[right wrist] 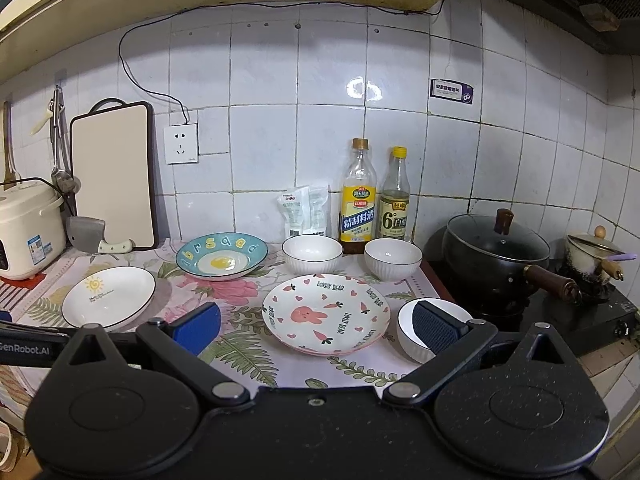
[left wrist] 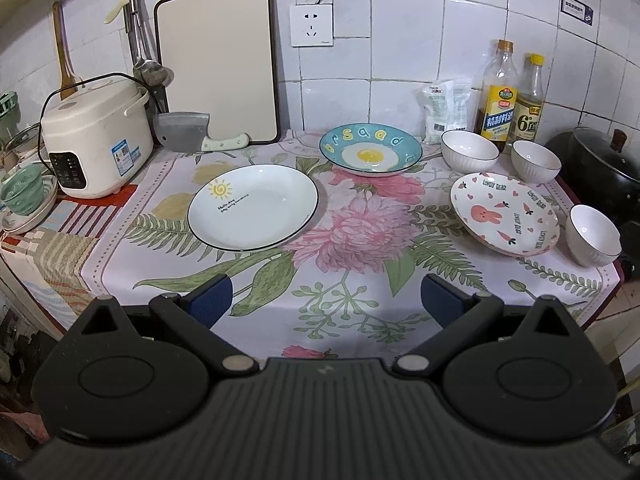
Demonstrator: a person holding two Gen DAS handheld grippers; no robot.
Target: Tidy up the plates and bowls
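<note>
Only the right view shows the small pot (right wrist: 592,256).

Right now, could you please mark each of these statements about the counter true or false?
1. Three white bowls stand on the cloth. True: one bowl and a second stand near the bottles, a third by the cloth's right edge.
2. The bunny plate is stacked on the sun plate. False: the sun plate lies apart, to its left.
3. The left gripper holds a bowl. False: its fingers are open and empty.
4. The egg dish lies behind the sun plate. True.
5. The right gripper is open. True.
</note>
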